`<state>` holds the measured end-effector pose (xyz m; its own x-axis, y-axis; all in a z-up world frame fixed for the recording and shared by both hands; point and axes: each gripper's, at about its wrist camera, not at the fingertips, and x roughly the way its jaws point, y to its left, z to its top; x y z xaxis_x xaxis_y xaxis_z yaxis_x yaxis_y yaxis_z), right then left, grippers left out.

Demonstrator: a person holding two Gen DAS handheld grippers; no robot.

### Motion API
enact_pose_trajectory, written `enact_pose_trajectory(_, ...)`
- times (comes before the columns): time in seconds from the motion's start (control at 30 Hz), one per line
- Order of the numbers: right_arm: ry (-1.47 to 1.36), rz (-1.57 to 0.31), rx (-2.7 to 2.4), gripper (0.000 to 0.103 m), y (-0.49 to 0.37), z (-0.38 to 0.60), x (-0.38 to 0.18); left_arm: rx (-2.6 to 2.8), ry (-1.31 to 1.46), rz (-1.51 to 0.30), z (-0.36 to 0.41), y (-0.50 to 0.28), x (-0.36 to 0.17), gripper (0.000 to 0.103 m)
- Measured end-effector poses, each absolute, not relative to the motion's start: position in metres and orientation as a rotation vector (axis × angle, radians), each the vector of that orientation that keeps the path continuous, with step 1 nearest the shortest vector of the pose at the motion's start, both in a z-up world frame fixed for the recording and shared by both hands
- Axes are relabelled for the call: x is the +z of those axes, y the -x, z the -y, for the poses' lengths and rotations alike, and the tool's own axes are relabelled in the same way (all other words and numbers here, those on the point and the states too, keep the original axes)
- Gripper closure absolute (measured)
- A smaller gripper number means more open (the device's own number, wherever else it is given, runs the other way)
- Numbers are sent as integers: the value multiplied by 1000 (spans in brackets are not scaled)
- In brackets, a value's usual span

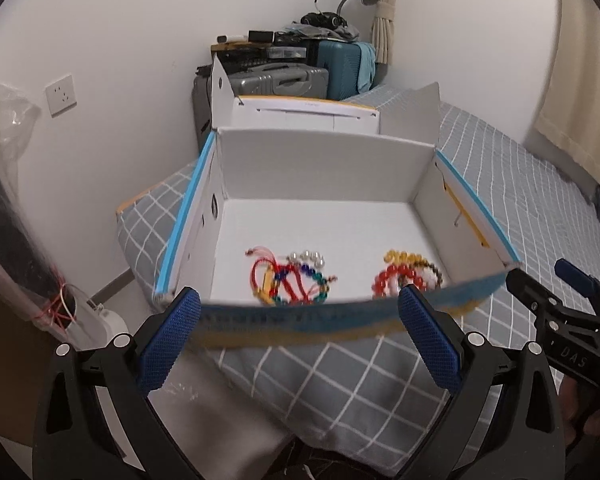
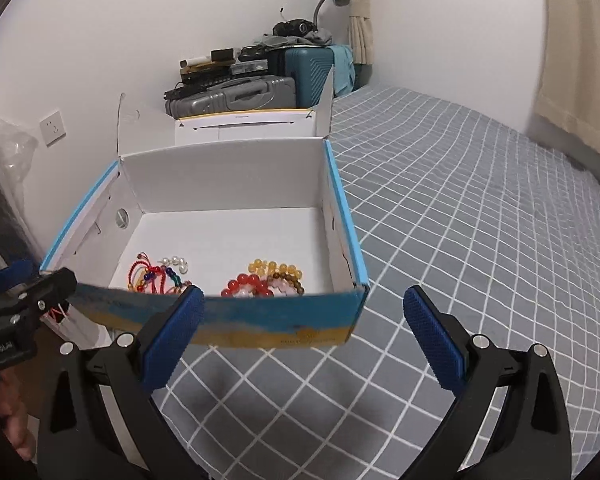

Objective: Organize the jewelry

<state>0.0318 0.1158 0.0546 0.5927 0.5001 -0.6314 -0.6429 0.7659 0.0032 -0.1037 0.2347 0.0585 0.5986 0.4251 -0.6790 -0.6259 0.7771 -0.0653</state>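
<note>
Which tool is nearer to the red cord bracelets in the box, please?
Left. The left tool faces the red cord bracelets across the box front wall; the right tool sits toward the box's right corner.

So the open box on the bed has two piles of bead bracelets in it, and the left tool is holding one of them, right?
Not quite. The left tool is open and holds nothing; its fingers sit just outside the front wall of the box, as the left wrist view shows. The rest is right: the open box is on the bed, with two piles of bead bracelets, one multicoloured, one red and yellow.

Matt white cardboard box (image 1: 320, 168); glossy glass-like beads (image 2: 260, 280) — checked cloth bedsheet (image 2: 460, 220); knurled blue finger pads (image 1: 168, 344).
</note>
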Motion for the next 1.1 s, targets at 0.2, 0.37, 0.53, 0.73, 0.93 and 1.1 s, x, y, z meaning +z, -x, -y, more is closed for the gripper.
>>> enact_pose_trajectory(0.2, 237, -672, 673, 7, -26, -113, 48, 634, 300, -708, -229, 110, 49, 6)
enact_pose_trajectory(0.37, 239, -680, 677, 7, -28, -114, 48, 640, 305, -719, -230, 107, 44, 6)
enact_pose_trajectory(0.53, 234, -679, 686, 7, -30, -115, 50, 643, 292, -713, -229, 106, 46, 6)
enact_pose_trajectory(0.73, 236, -677, 694, 7, -29, -115, 52, 639, 280, -709, -229, 105, 47, 6)
enact_pose_trajectory(0.93, 238, -677, 693, 7, -29, -115, 52, 644, 274, -721, -229, 103, 47, 6)
enact_pose_trajectory(1.1, 241, -677, 695, 7, -27, -114, 54, 646, 276, -722, -230, 103, 47, 6)
